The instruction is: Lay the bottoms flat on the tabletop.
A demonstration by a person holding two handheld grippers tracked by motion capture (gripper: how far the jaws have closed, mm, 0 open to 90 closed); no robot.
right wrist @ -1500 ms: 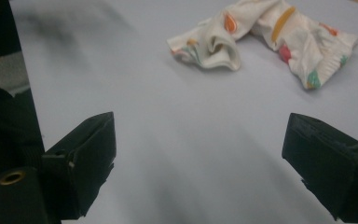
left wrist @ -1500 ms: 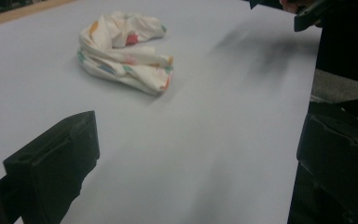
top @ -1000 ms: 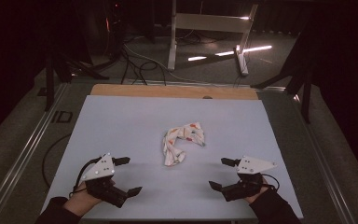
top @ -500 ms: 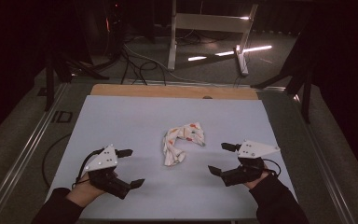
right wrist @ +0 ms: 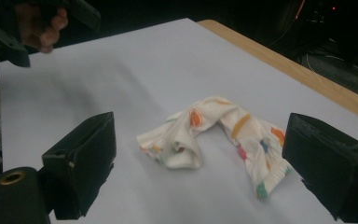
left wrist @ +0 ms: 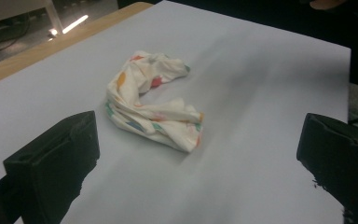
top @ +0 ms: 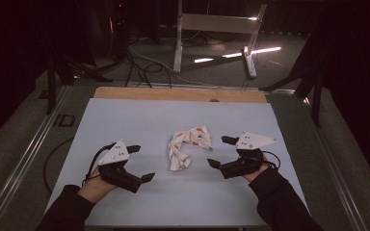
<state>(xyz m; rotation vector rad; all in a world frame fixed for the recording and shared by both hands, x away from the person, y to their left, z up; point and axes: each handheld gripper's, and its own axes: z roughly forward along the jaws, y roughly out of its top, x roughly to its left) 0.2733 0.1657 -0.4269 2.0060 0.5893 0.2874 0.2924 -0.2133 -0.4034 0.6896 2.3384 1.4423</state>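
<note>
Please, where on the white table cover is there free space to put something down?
The far half of the white cover, between the crumpled cloth and the wooden edge, is bare, and so is the near strip. It is crowded where the left gripper and right gripper flank the cloth.

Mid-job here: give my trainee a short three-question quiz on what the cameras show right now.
1. True or false: the left gripper is shut on the crumpled cloth.
2. Where does the cloth lie relative to the right gripper and the left one?
A) between them
B) left of both
C) off the white sheet
3. Fill in: both grippers have their jaws ____.

Key
1. False: it holds nothing, and the cloth lies apart from it.
2. A
3. open
</note>
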